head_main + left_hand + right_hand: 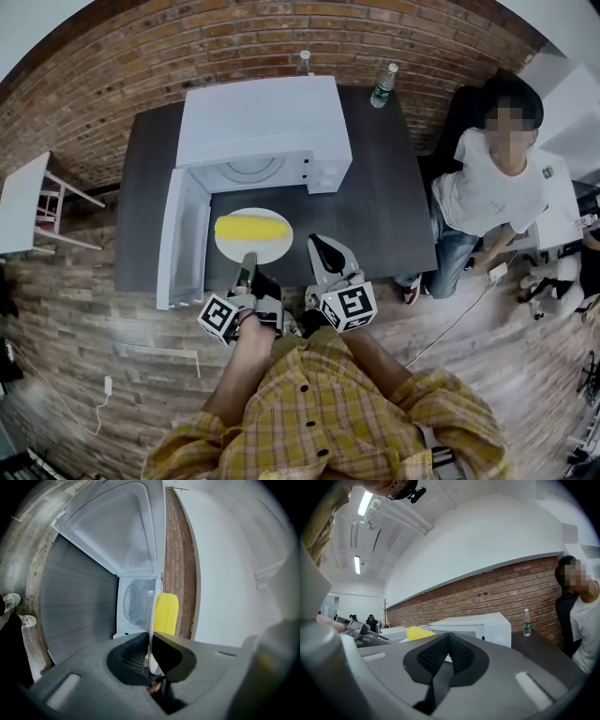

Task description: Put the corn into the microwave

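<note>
A yellow corn cob (252, 227) lies on a white plate (255, 247) just in front of the white microwave (262, 122), whose door (183, 239) hangs open to the left. My left gripper (247, 264) is shut on the plate's near rim. In the left gripper view the thin plate rim (151, 616) runs between the closed jaws of the left gripper (150, 641), with the corn (166, 613) beyond and the microwave's cavity (136, 602) behind. My right gripper (323, 249) is shut and empty, just right of the plate; its view shows the right gripper (449, 641), the corn (419, 632) and the microwave (480, 623).
The dark table (384, 187) carries the microwave; two bottles (382, 86) stand at its back edge by the brick wall. A seated person (492, 187) is at the table's right side. A white side table (23, 202) stands at the left.
</note>
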`<state>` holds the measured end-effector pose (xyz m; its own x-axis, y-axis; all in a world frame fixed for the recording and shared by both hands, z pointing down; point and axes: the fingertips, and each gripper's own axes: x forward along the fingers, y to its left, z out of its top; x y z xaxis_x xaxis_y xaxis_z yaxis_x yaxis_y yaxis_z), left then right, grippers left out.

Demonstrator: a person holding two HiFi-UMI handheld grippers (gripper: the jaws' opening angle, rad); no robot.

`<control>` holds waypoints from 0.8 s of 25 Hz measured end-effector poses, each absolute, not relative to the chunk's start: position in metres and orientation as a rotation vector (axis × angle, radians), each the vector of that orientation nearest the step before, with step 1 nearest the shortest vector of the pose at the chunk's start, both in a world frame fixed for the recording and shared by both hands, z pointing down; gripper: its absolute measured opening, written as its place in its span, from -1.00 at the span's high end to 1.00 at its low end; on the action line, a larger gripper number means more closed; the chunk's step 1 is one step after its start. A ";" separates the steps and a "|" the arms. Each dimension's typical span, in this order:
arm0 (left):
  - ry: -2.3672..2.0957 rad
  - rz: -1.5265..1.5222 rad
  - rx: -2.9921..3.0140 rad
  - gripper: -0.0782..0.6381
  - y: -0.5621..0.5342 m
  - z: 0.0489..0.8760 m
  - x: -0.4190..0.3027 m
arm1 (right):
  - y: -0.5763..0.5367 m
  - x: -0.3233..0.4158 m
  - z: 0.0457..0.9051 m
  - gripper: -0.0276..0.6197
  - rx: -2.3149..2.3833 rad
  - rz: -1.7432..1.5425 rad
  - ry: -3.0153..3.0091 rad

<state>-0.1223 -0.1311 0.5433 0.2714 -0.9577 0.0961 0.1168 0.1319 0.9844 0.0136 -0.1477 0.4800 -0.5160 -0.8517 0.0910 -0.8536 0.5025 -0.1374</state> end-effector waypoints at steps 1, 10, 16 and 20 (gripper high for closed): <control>-0.975 -0.991 1.141 0.71 -0.135 0.545 -0.122 | -0.151 0.015 0.482 0.91 1.538 0.263 -2.714; -0.996 -0.998 1.126 0.71 -0.169 0.561 -0.115 | -0.180 0.029 0.497 0.91 1.518 0.278 -2.700; -1.003 -0.991 1.123 0.71 -0.186 0.570 -0.110 | -0.194 0.031 0.503 0.91 1.504 0.290 -2.699; -1.004 -0.991 1.125 0.71 -0.198 0.576 -0.107 | -0.201 0.031 0.504 0.91 1.488 0.288 -2.702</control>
